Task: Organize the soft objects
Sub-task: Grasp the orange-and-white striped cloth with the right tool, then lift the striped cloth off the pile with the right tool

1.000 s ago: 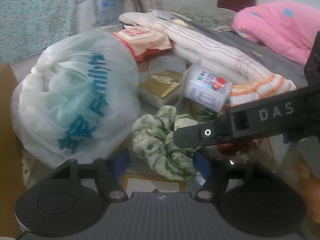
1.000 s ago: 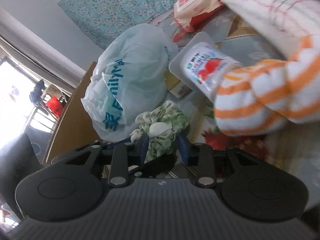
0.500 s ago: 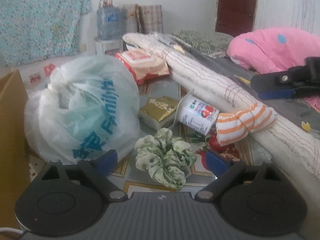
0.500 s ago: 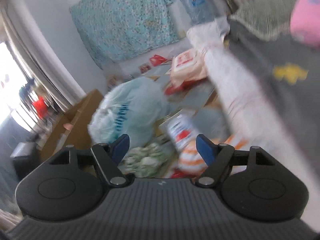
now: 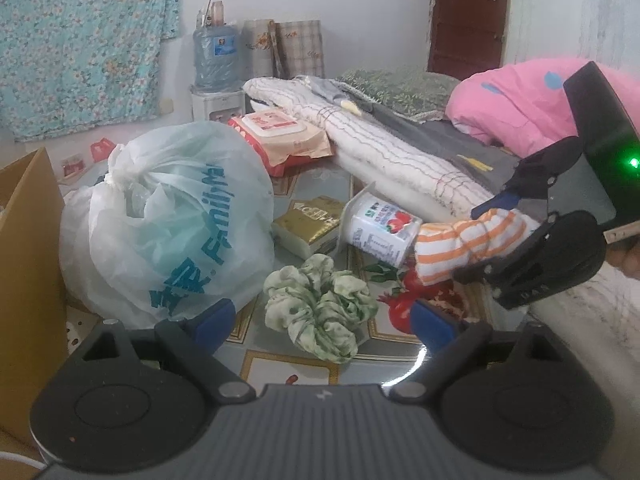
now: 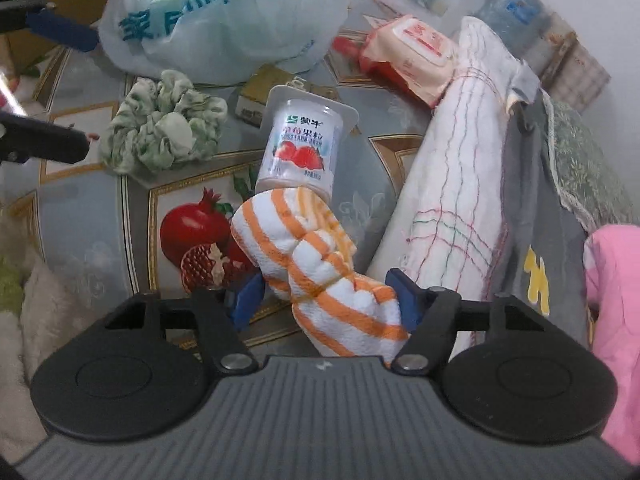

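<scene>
Now the right gripper (image 6: 322, 298) straddles the orange-striped sock (image 6: 316, 276), its 2 blue pads flanking the rolled cloth near its rear end; the right pad touches the fabric, the left pad sits at its edge, and whether they truly pinch it cannot be told from either view. The sock's long axis runs forward from the gripper, and its far tip meets the base of the tipped strawberry yogurt cup (image 6: 302, 144), which lies on the pomegranate-print tabletop (image 6: 100, 204) just beside the rolled white quilt (image 6: 452, 200). From the left wrist camera the same sock (image 5: 468, 240) projects leftward out of the right gripper (image 5: 516, 240) toward the cup (image 5: 380, 232). The left gripper (image 5: 320, 320) hangs empty, its jaws spread wide on either side of the green scrunchie (image 5: 320, 312), which lies on the table just ahead of it and close against the white FamilyMart bag (image 5: 168, 224); so each hand has its own soft thing nearest. Against a second ago, the right gripper is gone from the scrunchie and is now at the sock, its jaws having opened and then just been closing around it, while the left jaws have widened. The scrunchie, the bag and the cup lie where they lay.
</scene>
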The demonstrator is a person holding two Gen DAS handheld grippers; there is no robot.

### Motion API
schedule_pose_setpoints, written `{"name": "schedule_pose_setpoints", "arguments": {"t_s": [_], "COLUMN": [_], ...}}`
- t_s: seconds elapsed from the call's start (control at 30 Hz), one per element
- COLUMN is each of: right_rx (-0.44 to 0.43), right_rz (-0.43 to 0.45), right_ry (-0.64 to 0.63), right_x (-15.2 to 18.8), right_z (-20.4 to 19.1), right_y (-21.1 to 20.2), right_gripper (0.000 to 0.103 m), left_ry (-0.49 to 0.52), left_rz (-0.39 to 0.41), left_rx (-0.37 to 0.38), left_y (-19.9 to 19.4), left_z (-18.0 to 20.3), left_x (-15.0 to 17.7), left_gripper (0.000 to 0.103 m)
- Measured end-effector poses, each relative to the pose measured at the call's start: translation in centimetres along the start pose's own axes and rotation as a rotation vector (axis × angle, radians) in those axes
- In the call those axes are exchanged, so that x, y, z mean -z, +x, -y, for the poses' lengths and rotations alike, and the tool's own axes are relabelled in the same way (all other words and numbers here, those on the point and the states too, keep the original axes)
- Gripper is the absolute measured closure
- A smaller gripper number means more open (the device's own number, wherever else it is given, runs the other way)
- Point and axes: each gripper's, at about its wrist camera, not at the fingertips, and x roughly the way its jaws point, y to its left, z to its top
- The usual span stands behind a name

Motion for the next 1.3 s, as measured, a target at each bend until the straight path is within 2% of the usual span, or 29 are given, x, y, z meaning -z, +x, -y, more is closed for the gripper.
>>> {"name": "schedule_pose_setpoints", "arguments": {"t_s": [0.13,0.3,0.37,0.47,0.57,0.63,0.7,0.83,1.1,1.2,1.3], "right_rx": [-0.083,-0.34,-0.447,-0.547,-0.632,-0.665,-0.678,-0.642,-0.713,-0.712,-0.693], "right_rz": [0.039,0.097,0.121,0.151,0.171,0.176,0.193,0.221,0.224,0.234,0.251], "right_ry": [0.204,0.586,0.762,0.991,1.193,1.278,1.313,1.309,1.327,1.301,1.259], "right_x": [0.1,1.9,3.3,5.4,7.3,8.1,8.3,7.8,8.3,8.4,8.3], "right_z": [1.6,3.3,3.6,3.2,2.3,1.5,0.9,-0.2,0.0,0.3,0.4], "right_y": [-1.7,-2.5,-1.7,0.3,2.4,3.3,3.6,3.2,3.9,3.6,3.5], "right_gripper": [0.047,0.047,0.047,0.047,0.046,0.046,0.046,0.045,0.041,0.036,0.035], "left_ry": [-0.008,-0.016,-0.016,-0.013,-0.035,-0.061,-0.088,-0.123,-0.126,-0.127,-0.12], "left_rz": [-0.01,-0.025,-0.034,-0.049,-0.076,-0.095,-0.119,-0.147,-0.192,-0.206,-0.208], "left_rx": [0.057,0.116,0.123,0.157,0.216,0.258,0.292,0.306,0.257,0.238,0.232], "left_y": [-0.2,-0.5,-0.6,-0.7,-0.3,0.2,0.9,2.6,5.1,5.5,5.8], "left_z": [0.0,-0.3,-0.3,-0.3,-0.3,-0.3,-0.2,0.2,1.4,1.5,1.6], "left_x": [0.1,0.6,0.9,1.1,1.2,1.2,1.1,0.5,-0.2,-0.3,-0.4], "left_gripper": [0.008,0.008,0.008,0.008,0.008,0.008,0.008,0.014,0.029,0.03,0.03]}}
